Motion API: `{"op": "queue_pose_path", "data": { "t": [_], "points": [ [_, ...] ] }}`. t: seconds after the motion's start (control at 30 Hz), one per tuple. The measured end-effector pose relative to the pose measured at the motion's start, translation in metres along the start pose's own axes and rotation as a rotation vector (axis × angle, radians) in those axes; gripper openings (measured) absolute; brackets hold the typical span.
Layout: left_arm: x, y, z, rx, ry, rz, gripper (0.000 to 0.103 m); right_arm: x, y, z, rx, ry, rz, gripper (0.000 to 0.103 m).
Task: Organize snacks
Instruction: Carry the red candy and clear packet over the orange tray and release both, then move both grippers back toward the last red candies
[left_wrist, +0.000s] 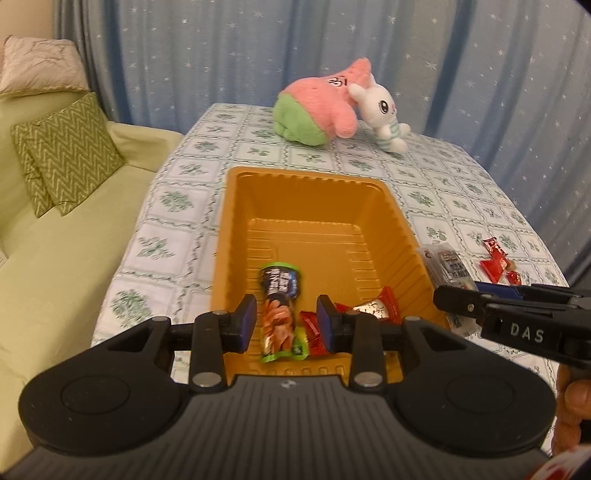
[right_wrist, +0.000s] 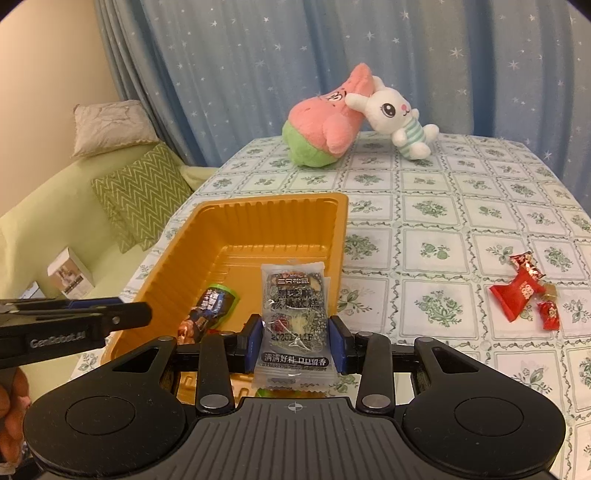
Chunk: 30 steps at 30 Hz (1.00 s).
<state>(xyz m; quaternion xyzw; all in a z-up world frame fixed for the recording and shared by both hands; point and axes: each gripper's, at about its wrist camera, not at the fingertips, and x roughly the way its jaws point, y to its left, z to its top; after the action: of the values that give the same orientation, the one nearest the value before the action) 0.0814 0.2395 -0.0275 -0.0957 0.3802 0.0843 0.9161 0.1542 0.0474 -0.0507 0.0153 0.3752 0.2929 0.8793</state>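
Note:
An orange plastic tray (left_wrist: 236, 229) (right_wrist: 332, 221) sits on the table. In it lie a green-and-black snack packet (left_wrist: 281, 314) (right_wrist: 212, 306) and red candies (left_wrist: 384, 306). My left gripper (left_wrist: 286, 323) is open and empty above the tray's near end, over the green packet. My right gripper (right_wrist: 294, 338) is shut on a clear grey cake packet (right_wrist: 294, 317), held above the tray's right rim; it shows in the left wrist view (left_wrist: 448, 267) too. Red candies (right_wrist: 524, 291) (left_wrist: 496, 258) lie on the table right of the tray.
A pink-and-green plush (left_wrist: 321, 107) (right_wrist: 325, 125) and a white bunny plush (left_wrist: 384, 110) (right_wrist: 399, 114) lie at the table's far end. A green sofa with cushions (left_wrist: 66, 155) (right_wrist: 144, 199) stands left of the table. Blue curtains hang behind.

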Motion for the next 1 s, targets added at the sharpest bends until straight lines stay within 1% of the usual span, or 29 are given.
{"op": "queue_pose_path", "data": {
  "t": [0.33, 0.4, 0.43, 0.47, 0.5, 0.53, 0.57, 0.77, 1.0],
  "points": [
    [-0.008, 0.008, -0.006, -0.019, -0.005, 0.017, 0.035, 0.014, 0.014, 0.014, -0.008, -0.005, 0.025, 0.039],
    [-0.009, 0.011, -0.007, -0.022, -0.007, 0.024, 0.038, 0.017, 0.014, 0.017, 0.015, -0.021, 0.057, 0.039],
    [-0.010, 0.012, -0.008, -0.026, -0.007, 0.028, 0.041, 0.020, 0.014, 0.020, 0.024, -0.015, 0.072, 0.039],
    [-0.011, 0.012, -0.009, -0.029, -0.008, 0.032, 0.043, 0.022, 0.015, 0.021, 0.024, -0.003, 0.076, 0.042],
    [-0.013, 0.013, -0.009, -0.032, -0.010, 0.034, 0.044, 0.023, 0.016, 0.022, 0.021, 0.002, 0.077, 0.047],
    [-0.014, 0.013, -0.010, -0.031, -0.011, 0.036, 0.045, 0.020, 0.016, 0.021, 0.018, -0.007, 0.081, 0.059],
    [-0.016, 0.013, -0.010, -0.028, -0.013, 0.039, 0.045, 0.016, 0.015, 0.019, 0.016, -0.020, 0.083, 0.063],
    [-0.028, 0.004, -0.017, -0.024, -0.018, 0.034, 0.048, -0.008, 0.000, -0.001, 0.055, -0.002, 0.033, 0.063],
    [-0.046, -0.021, -0.025, -0.006, -0.020, 0.015, 0.052, -0.046, -0.027, -0.023, 0.103, 0.005, -0.037, 0.064]
  ]
}}
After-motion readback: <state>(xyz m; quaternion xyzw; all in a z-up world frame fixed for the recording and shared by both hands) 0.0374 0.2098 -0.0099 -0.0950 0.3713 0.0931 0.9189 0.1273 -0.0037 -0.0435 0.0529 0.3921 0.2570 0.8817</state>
